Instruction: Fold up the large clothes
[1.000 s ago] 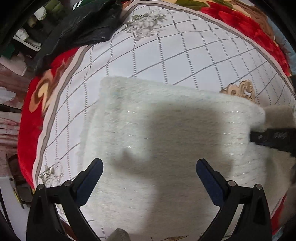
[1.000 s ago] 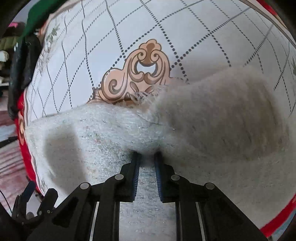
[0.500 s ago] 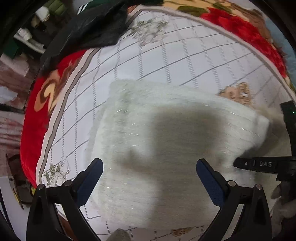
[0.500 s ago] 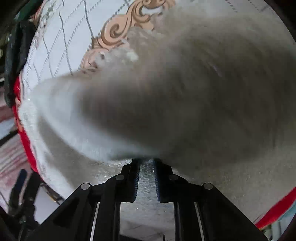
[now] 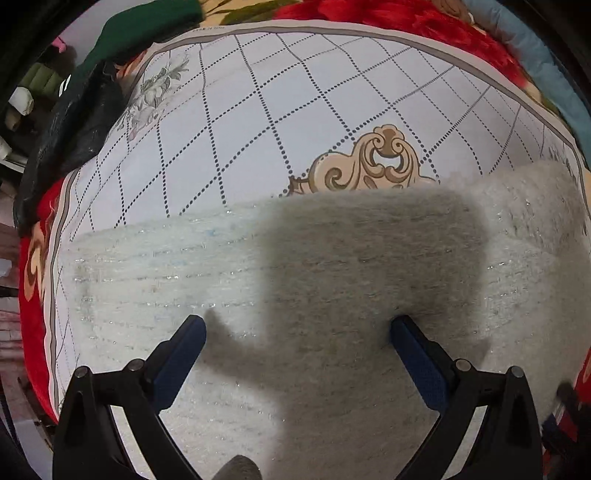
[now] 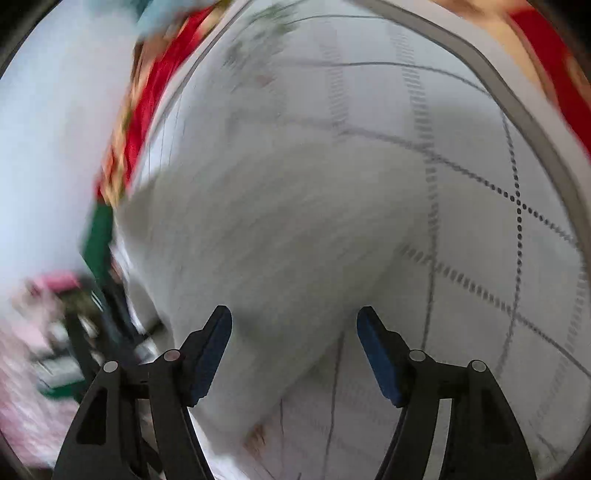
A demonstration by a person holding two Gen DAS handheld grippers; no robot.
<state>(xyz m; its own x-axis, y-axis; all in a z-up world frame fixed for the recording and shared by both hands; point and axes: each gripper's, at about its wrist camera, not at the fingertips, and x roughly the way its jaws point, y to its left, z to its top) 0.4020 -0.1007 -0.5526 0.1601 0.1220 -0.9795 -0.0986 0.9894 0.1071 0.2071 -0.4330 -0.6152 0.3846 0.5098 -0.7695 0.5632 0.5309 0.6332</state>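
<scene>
Closest to you, your left tongs (image 5: 297,338) stand wide apart over the fuzzy white garment (image 5: 229,280), holding nothing, their blue pads hovering above the pile with a dark shadow (image 5: 373,266) cast across the cloth between them. Your right tongs (image 6: 294,338) are also parted and empty, with the garment (image 6: 280,229) bulging up ahead of them; that view is smeared by motion, so you cannot read the fabric's edges there. The garment lies flat on the bed, spread over the white quilted cover (image 5: 258,122) with its dotted grid, its far edge running just in front of the tan scroll motif (image 5: 376,166) and a raised lump of cloth at the right (image 5: 535,206). By the look of it, you are between folds: one layer seems laid over and both tongs are free, so the job is partly done rather than finished. The next move calls for picking a fresh edge, probably the bunched right side or the near hem, closing both tongs on a single layer at matching corners, and carrying it across evenly. Beyond the cover sit the red floral blanket (image 5: 406,18), a dark green cloth (image 5: 147,33) and a black item (image 5: 74,125) at the far left, all well apart from your work.
</scene>
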